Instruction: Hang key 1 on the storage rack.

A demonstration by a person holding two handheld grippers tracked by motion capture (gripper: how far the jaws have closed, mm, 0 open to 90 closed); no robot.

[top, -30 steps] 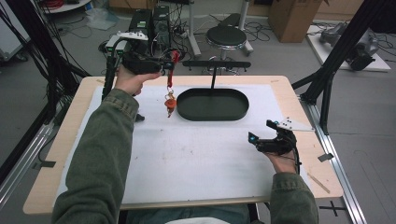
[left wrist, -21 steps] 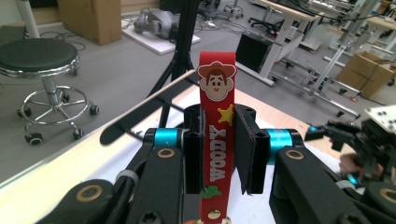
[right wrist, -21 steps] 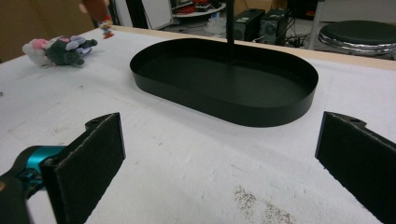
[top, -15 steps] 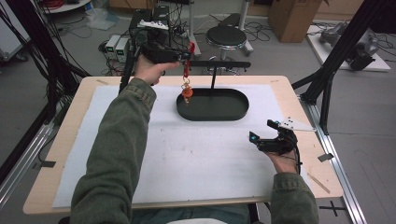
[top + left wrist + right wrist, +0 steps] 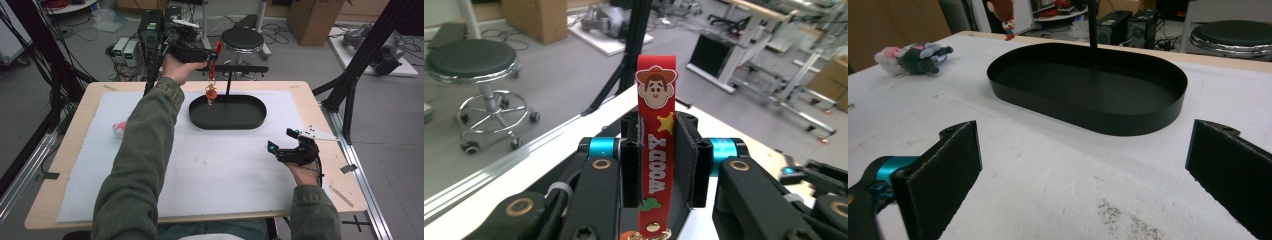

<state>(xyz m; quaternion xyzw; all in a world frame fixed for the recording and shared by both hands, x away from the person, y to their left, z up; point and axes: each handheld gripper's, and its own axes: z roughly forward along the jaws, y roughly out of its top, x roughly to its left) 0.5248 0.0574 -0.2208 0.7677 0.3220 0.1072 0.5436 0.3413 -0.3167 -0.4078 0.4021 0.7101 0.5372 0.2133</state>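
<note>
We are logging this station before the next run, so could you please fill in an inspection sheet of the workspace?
Surface: white mat on wooden table, faint stains.
Job's things: red strap keychain hangs above black oval tray with T-shaped stand.
Clutter: small plush toy at mat's left edge.
Grippers: left gripper shut on the strap; right gripper open, resting low.
Cables: many on floor.
Surroundings: stool, cardboard box, electronics boxes.

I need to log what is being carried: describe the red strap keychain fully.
The red strap keychain is a flat, rubbery-looking band with a cartoon cowboy face on top, a yellow star, white letters and a brass-coloured rivet. The left gripper clamps it; it hangs upright, a small orange charm dangling over the black oval tray.
</note>
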